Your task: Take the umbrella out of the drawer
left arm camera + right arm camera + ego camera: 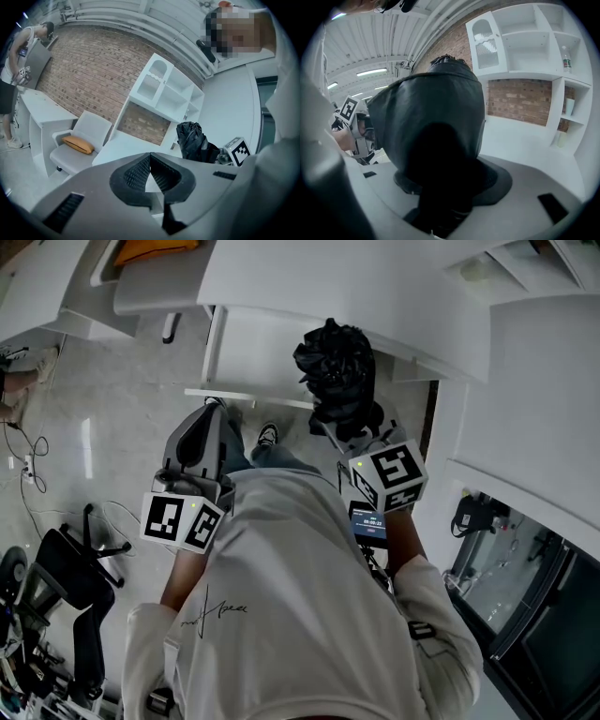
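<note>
The black folded umbrella (334, 367) is held up in the air in front of my chest, with my right gripper (345, 423) shut on its lower end. In the right gripper view the umbrella (436, 117) fills the middle and hides the jaws of the right gripper (440, 192). My left gripper (212, 409) hangs beside it to the left, apart from the umbrella. Its jaws (150, 171) are shut with nothing between them. From the left gripper view the umbrella (192, 140) shows to the right. No drawer is clearly in view.
A white desk (281, 287) with a white cabinet (258, 357) under it stands ahead. Also in view: a grey armchair with an orange cushion (77, 144), a black office chair (70, 587), white shelving (529, 42), and another person (16, 70) at the far left.
</note>
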A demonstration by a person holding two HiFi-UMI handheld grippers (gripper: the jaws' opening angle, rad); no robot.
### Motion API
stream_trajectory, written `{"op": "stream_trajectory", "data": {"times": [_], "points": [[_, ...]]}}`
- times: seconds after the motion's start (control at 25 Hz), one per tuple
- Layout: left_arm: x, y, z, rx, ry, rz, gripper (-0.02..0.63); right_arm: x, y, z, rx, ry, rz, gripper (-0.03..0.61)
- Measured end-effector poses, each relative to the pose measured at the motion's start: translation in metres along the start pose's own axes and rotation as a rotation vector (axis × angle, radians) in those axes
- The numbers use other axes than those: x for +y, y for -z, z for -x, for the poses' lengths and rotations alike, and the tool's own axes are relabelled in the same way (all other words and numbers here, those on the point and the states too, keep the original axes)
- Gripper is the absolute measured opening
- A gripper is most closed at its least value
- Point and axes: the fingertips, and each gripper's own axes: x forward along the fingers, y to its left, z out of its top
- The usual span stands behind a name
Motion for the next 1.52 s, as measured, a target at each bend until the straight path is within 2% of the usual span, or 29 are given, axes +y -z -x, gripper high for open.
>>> {"op": "stream_trajectory", "data": {"times": [0.16, 0.48, 0.64, 1.16, 1.36, 1.52], "points": [[0.009, -0.007, 0.003, -0.007, 0.001, -0.004, 0.017, 0.004, -0.01, 0.006, -0.015, 0.026, 0.003, 0.239], [0.012, -0.014, 0.0, -0.016, 0.014, -0.014, 0.017, 0.003, -0.018, 0.02, -0.11, 0.063, -0.054, 0.239], [0.012, -0.021, -0.001, -0.022, 0.033, -0.025, 0.017, 0.003, -0.02, 0.025, -0.11, 0.101, -0.075, 0.239], [0.017, -0.044, -0.009, -0.041, 0.095, -0.048, 0.017, 0.011, -0.041, 0.043, -0.197, 0.152, -0.037, 0.239], [-0.011, -0.039, -0.009, -0.034, 0.13, -0.048, 0.017, 0.003, -0.039, 0.07, -0.225, 0.186, -0.044, 0.239], [-0.013, -0.038, -0.006, -0.039, 0.141, -0.047, 0.017, 0.002, -0.036, 0.073, -0.234, 0.185, -0.059, 0.239]]}}
